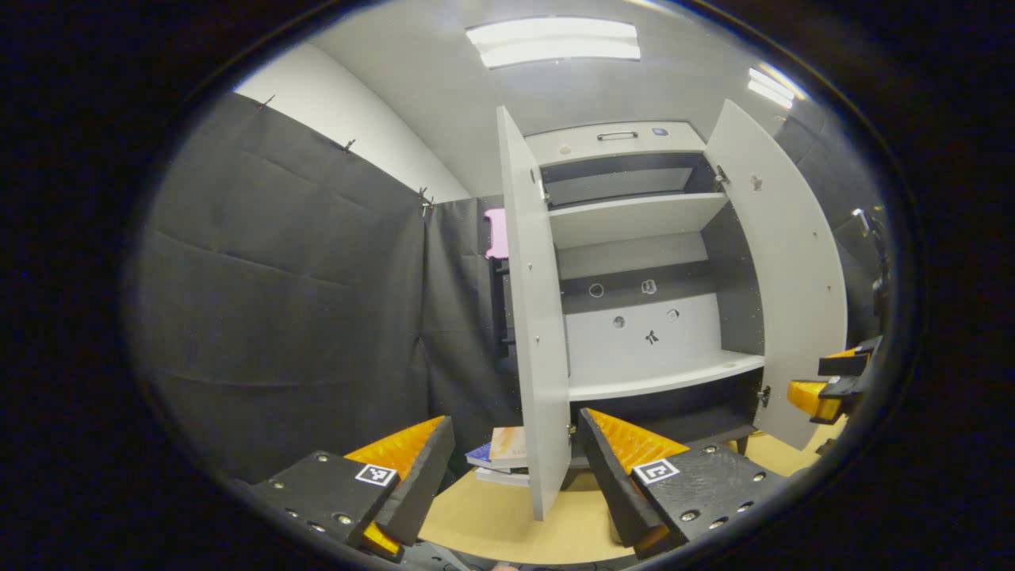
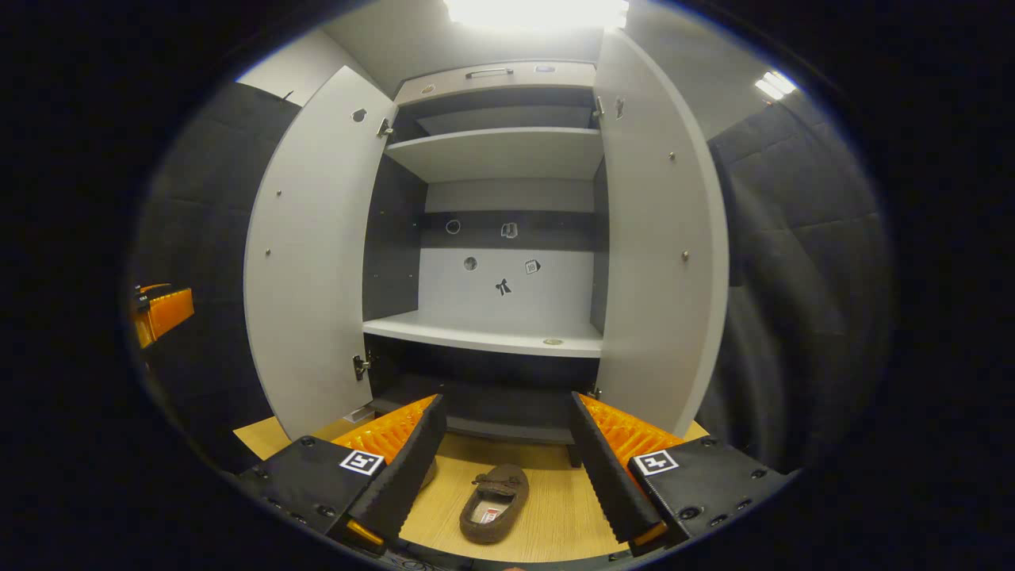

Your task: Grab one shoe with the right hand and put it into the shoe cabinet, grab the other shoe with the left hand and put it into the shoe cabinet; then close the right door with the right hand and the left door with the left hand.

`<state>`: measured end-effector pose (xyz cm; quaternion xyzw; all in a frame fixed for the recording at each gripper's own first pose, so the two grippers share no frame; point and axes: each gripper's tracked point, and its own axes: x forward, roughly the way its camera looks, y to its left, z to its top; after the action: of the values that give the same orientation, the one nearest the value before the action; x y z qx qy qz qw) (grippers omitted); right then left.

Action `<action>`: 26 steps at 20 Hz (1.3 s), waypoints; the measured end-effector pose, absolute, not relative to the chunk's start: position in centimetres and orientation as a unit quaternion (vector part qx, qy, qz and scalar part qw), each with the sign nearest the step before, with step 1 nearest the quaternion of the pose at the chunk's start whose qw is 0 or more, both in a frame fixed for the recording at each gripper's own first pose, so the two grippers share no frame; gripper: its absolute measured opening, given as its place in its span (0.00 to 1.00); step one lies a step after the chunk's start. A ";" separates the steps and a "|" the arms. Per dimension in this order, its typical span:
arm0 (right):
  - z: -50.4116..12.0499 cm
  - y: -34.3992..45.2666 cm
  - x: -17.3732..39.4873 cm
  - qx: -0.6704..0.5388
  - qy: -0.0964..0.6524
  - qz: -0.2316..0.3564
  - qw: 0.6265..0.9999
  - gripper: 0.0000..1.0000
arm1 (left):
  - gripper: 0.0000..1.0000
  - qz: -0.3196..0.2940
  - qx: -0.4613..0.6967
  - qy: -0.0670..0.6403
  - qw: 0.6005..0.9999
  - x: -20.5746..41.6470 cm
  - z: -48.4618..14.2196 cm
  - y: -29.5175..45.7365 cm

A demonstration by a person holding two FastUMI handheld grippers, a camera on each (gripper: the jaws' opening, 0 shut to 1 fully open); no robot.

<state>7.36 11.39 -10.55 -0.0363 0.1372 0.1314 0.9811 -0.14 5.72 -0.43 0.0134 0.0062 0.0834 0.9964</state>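
In the left gripper view, the left gripper (image 1: 507, 468) hangs with its fingers spread wide and nothing between them, aimed at the shoe cabinet (image 1: 634, 262). Both cabinet doors stand open: the left door (image 1: 535, 317) is seen nearly edge-on just ahead of the gap between the fingers, and the right door (image 1: 781, 270) swings out toward the far side. The shelves inside look bare. A small stack of books (image 1: 503, 456) lies on the wooden floor (image 1: 507, 519) beside the foot of the left door, and a pink object (image 1: 497, 234) hangs on the booth wall behind that door. At the right edge the right gripper (image 1: 836, 381) shows partly; whether it is spread or closed cannot be told from here. In the right gripper view, the right gripper (image 2: 503, 468) faces straight into the open cabinet, its fingers released and holding nothing. A brown slipper (image 2: 493, 514) lies on the floor in front of the cabinet, low between the two fingers but untouched by either. A second shoe (image 2: 429, 473) peeks out from behind the left finger, mostly hidden.
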 end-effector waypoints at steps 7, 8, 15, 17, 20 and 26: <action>-20.7 14.6 10.3 -0.049 0.244 0.172 0.953 0.97 | 0.99 0.127 0.021 0.029 0.991 0.6 -2.3 7.7; -21.9 15.0 10.6 -0.051 0.258 0.176 0.949 0.98 | 0.99 0.132 0.023 0.031 0.990 0.7 -2.5 8.1; -29.8 16.1 10.9 -0.057 0.341 0.189 0.919 0.99 | 0.99 0.161 0.035 0.042 0.985 0.9 -2.8 9.8; -31.4 16.1 10.6 -0.054 0.363 0.187 0.911 0.99 | 0.99 0.163 0.041 0.046 0.985 1.0 -2.8 9.7; -33.8 16.0 10.2 -0.042 0.397 0.181 0.899 0.99 | 0.99 0.164 0.047 0.049 0.984 0.9 -2.8 9.6; -38.1 17.3 9.0 -0.036 0.461 0.189 0.866 0.90 | 0.92 0.171 0.047 0.056 0.982 1.1 -3.4 9.4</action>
<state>8.96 17.27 -38.15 -0.0361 0.4612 0.1891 0.8662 1.09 9.44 -3.43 0.0474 0.0564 0.1715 0.9824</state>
